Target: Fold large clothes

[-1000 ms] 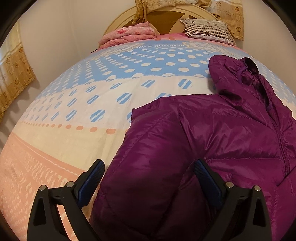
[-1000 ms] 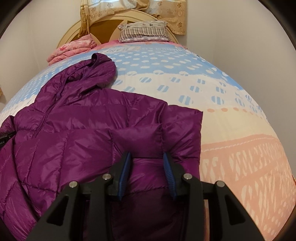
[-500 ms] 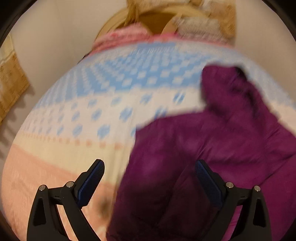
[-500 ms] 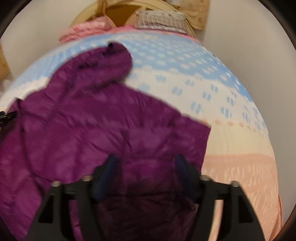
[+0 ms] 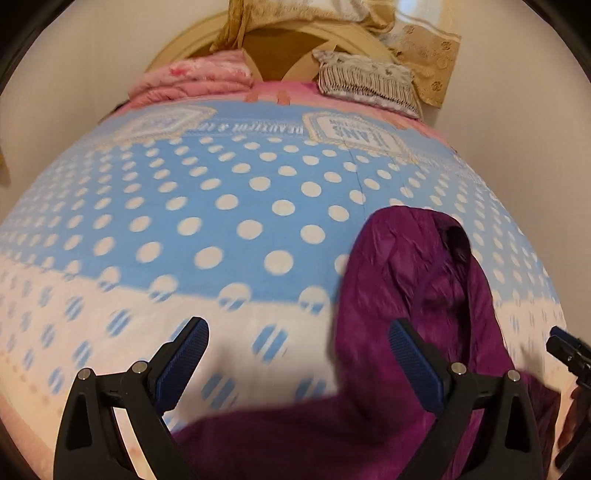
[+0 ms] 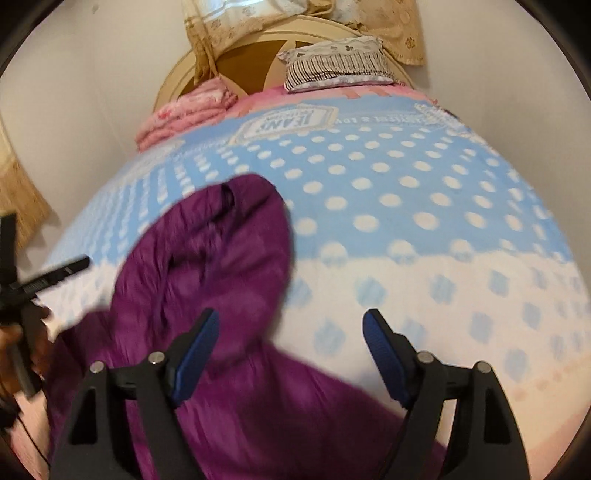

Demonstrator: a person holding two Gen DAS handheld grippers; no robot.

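A purple puffer jacket (image 5: pixel 417 295) lies on a bed, its hood (image 6: pixel 229 229) pointing toward the headboard and its body running down out of the bottom of both wrist views. In the left view the jacket fills the lower right; in the right view it fills the lower left.

The left gripper (image 5: pixel 297 360) hangs over the spread with its blue-padded fingers (image 5: pixel 183 363) wide apart and nothing between them; its right finger sits in front of the hood, though contact cannot be told. The right gripper (image 6: pixel 290 349) is likewise spread wide and empty, its left finger over the jacket's shoulder area, its right finger over bare bedding.

The polka-dot bedspread (image 5: pixel 221 206) runs blue with white dots toward the head of the bed, then white with blue striped dots, then peach at the near edges. Beyond the hood, folded pink bedding (image 5: pixel 195 79) and a striped pillow (image 5: pixel 365 79) rest against the rounded cream headboard (image 6: pixel 255 48), well apart from the jacket. Gold patterned curtains (image 6: pixel 303 18) hang above.

Open spread lies left of the jacket in the left view and right of it in the right view. White walls (image 6: pixel 92 74) close in on both sides of the bed. Much of the near cloth is blurred.
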